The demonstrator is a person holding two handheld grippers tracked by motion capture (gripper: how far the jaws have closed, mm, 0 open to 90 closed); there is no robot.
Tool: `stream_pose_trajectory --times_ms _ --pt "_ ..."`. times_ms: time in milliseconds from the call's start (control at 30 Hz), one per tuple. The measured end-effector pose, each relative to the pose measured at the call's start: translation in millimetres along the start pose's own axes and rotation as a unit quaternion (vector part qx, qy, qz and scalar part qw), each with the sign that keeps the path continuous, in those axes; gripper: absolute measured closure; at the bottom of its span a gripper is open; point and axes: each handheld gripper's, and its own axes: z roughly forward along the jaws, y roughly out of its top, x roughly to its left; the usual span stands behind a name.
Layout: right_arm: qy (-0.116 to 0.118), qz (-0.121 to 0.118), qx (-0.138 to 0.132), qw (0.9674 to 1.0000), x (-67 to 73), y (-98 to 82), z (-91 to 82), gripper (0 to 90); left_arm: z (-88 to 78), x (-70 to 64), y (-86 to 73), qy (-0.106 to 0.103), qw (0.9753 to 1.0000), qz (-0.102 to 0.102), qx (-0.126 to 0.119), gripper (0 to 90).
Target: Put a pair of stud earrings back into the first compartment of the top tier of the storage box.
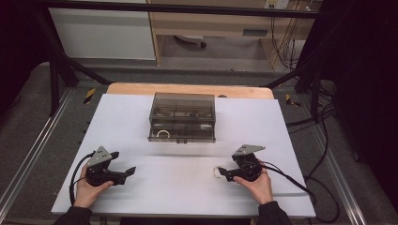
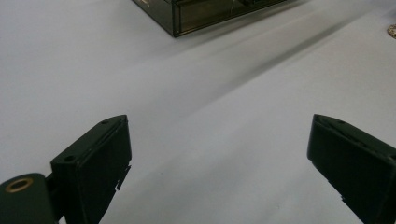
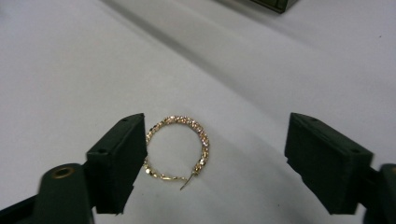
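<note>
Two hand-held grippers rest on a white sheet in front of a smoky clear box.

The box [image 1: 182, 117] sits mid-sheet, a ring-like hoop visible inside its front; the white sheet [image 1: 141, 122] covers a wooden table [image 1: 141, 88]; beyond the box lie grey floor, black frame bars, a cabinet and loose cables; nearer than the box, at its left, the left gripper [image 1: 123, 169] stands spread and empty; at its right, the right gripper [image 3: 215, 154] is spread wide around a gold hoop earring [image 3: 180, 148] lying flat, just beside one jaw.
</note>
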Motion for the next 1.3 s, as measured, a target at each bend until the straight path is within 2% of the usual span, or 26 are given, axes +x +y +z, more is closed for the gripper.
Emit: stream_pose_trajectory --times_ms 300,367,600,800,1033,1300 --pt "0.003 -0.007 0.009 0.9999 0.6 -4.9 7.4 51.5 -0.2 -0.2 0.0 0.000 1.0000 0.000 0.000 6.1" --pt "0.002 -0.010 0.008 0.9999 0.8 -5.4 8.7 60.1 -0.2 -0.3 0.0 0.000 1.0000 0.001 -0.001 6.1" --pt "0.005 -0.013 0.013 0.9998 1.5 -6.1 10.5 71.8 -0.4 0.0 0.1 0.000 1.0000 0.001 -0.001 6.1" --pt "0.011 -0.013 0.020 0.9996 2.7 -6.3 10.7 78.0 -0.3 0.1 0.0 0.000 1.0000 0.001 -0.001 6.1" --pt "0.002 -0.014 0.021 0.9997 2.9 -6.4 11.0 82.2 -0.1 0.0 0.0 0.000 1.0000 0.000 0.000 6.1" --pt "0.001 0.008 0.023 0.9997 3.0 -6.0 11.0 86.6 -0.2 0.0 0.0 0.001 1.0000 0.001 0.000 6.1"
